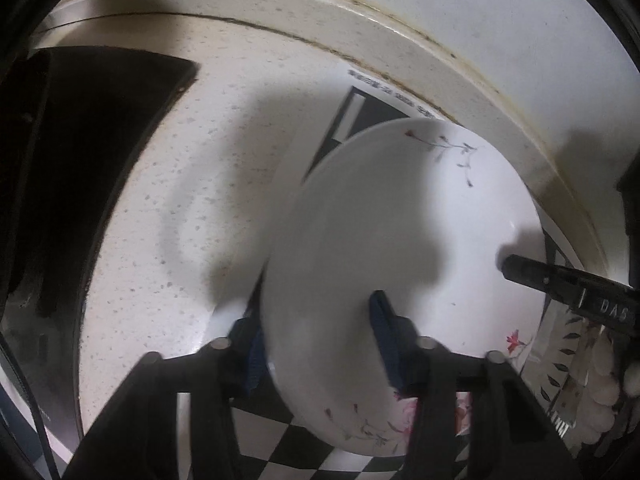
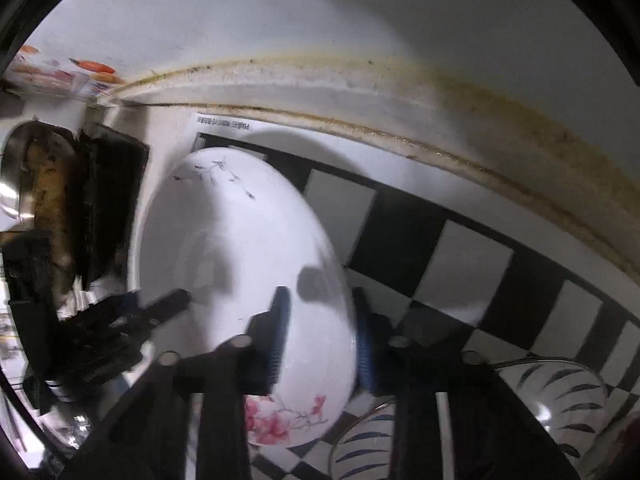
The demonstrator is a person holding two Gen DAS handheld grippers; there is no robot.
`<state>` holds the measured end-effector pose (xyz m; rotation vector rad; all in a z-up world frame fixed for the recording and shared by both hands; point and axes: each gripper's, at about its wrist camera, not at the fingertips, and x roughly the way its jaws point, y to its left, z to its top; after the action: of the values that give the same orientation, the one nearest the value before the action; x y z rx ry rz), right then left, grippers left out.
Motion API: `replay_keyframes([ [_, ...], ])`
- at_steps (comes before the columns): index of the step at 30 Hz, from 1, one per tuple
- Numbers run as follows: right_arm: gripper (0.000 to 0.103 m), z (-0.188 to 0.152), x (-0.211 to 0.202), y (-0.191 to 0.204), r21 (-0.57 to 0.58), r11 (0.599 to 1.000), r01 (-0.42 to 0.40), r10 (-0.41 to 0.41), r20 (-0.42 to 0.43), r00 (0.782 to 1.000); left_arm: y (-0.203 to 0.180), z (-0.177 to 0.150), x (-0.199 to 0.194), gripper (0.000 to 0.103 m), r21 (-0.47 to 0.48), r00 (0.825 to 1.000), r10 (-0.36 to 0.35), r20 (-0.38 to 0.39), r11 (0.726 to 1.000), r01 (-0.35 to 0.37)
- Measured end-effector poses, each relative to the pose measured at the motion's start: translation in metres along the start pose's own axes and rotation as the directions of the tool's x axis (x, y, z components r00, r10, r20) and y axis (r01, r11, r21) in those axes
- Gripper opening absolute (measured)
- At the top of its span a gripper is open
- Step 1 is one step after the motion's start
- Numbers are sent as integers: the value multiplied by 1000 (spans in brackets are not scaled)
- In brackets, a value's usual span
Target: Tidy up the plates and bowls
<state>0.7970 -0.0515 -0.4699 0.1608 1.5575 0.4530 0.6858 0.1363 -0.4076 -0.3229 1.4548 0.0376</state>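
Right wrist view: both grippers, right (image 2: 320, 320) and left (image 1: 316, 332), clamp one white floral ceramic plate (image 2: 240, 260) above the checkered mat (image 2: 460, 256); leaf-patterned glass bowls (image 2: 552, 396), seemingly unsorted, remain.

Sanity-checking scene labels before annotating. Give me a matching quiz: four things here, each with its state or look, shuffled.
Things:
1. white floral plate
2. checkered mat
3. glass bowl
4. wall seam

States:
a. lies flat on the counter, black and white squares
b. stained yellow-brown along its length
c. tilted, rim clamped by the left gripper and the right gripper
d. clear, with a dark leaf pattern, at the lower right in the right wrist view

Pairs: 1-c, 2-a, 3-d, 4-b
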Motion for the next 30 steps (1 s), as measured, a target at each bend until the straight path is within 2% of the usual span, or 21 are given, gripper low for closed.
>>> replay_keyframes([
  [1,21,-2,0,3,-33,999,39,-38,10,999,3,1,0,36,-5,1000,-1,0,1000,1],
  [2,21,-3,0,5,-47,998,50,-49,15,999,4,1,-1,31,-10,1000,-2,0,1000,2],
  [8,19,-12,-4,5,-43,999,22,-20,27,999,6,-8,-10,29,-16,1000,-1,18,1000,2],
  [14,18,-24,-26,10,-52,999,6,-3,58,998,5,-26,-34,29,-12,999,-12,45,1000,13],
  [16,18,-31,-37,13,-57,998,5,-1,70,998,7,-20,-42,29,-9,998,-17,56,1000,18],
  [23,18,-72,-84,7,-58,998,-12,18,110,994,4,-34,-85,29,21,996,-32,89,999,30],
  [30,17,-134,-123,-1,-34,999,-34,39,147,988,-21,-84,-123,29,82,994,-39,98,996,31],
])
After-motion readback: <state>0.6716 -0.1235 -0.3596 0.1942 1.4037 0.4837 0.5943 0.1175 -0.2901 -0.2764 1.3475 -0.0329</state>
